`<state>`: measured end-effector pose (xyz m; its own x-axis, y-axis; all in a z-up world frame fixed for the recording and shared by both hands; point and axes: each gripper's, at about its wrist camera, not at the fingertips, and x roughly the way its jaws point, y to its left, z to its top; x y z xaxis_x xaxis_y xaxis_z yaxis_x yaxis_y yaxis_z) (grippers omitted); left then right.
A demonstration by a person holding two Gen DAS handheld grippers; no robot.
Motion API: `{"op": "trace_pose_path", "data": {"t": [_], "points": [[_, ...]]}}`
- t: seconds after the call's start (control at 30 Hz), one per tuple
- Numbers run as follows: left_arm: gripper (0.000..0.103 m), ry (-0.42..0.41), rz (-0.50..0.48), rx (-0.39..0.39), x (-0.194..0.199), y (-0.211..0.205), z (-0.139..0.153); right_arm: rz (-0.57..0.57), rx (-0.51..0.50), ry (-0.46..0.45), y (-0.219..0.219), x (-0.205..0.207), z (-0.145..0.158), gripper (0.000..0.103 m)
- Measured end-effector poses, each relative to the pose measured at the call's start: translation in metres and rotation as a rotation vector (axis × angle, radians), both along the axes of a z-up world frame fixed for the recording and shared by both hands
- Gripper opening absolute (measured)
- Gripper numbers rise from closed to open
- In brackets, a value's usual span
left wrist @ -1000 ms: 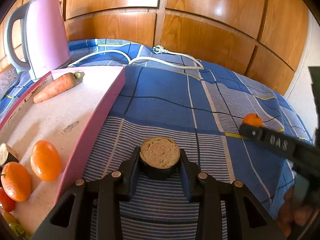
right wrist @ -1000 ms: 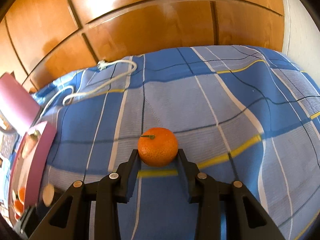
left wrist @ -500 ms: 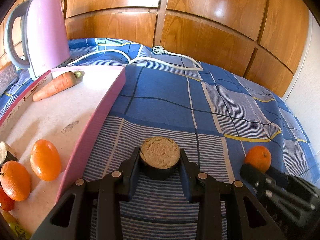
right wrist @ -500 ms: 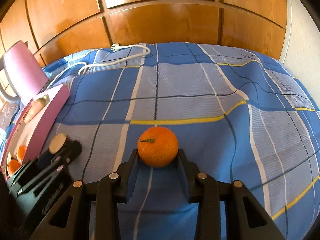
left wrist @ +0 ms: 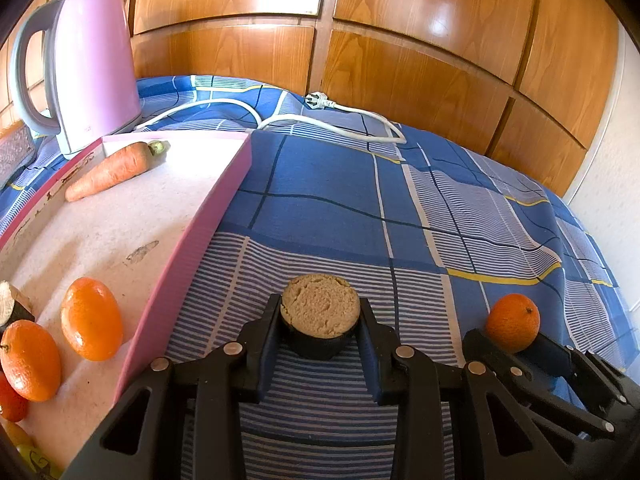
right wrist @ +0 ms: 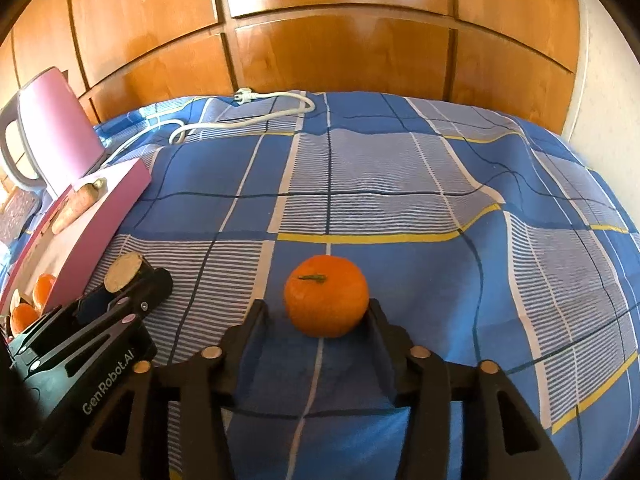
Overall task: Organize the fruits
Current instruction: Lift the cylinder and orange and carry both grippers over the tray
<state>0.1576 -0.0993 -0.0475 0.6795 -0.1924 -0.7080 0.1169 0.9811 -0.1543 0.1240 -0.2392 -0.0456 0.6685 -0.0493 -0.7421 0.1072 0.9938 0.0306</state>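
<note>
The left claw (left wrist: 320, 316) pinches a cut piece of dark-skinned eggplant (left wrist: 319, 312), pale face up, above the blue plaid bedspread (left wrist: 332, 200). Just left of it stands the pink tray (left wrist: 192, 240), holding a carrot (left wrist: 108, 171) and tangerines (left wrist: 91, 319). The right claw (right wrist: 318, 316) is opening; a tangerine (right wrist: 326, 296) sits on the bedspread between its fingers, a gap showing on the left side.
</note>
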Motion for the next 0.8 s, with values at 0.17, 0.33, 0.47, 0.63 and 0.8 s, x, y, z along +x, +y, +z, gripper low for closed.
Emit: {"op": "trace_pose_path", "data": {"t": [0.17,0.33,0.47,0.63,0.8], "points": [[0.035,-0.002,0.001,0.004,-0.001,-0.001,0.0,-0.018,0.022,-0.004,-0.006,0.004,0.001,0.053],[0.035,-0.002,0.0,0.006,-0.001,-0.001,0.001,-0.033,0.041,-0.009,-0.01,0.007,0.002,0.052],[0.035,-0.002,-0.001,-0.007,-0.005,0.002,0.002,-0.046,0.055,-0.014,-0.015,0.005,0.002,0.04],[0.035,-0.019,-0.013,0.005,-0.018,0.001,0.005,-0.03,0.024,-0.007,-0.01,0.003,0.003,0.039],[0.035,-0.037,-0.027,0.027,-0.033,0.001,0.006,-0.007,0.04,0.01,-0.009,-0.001,0.003,0.04]]}}
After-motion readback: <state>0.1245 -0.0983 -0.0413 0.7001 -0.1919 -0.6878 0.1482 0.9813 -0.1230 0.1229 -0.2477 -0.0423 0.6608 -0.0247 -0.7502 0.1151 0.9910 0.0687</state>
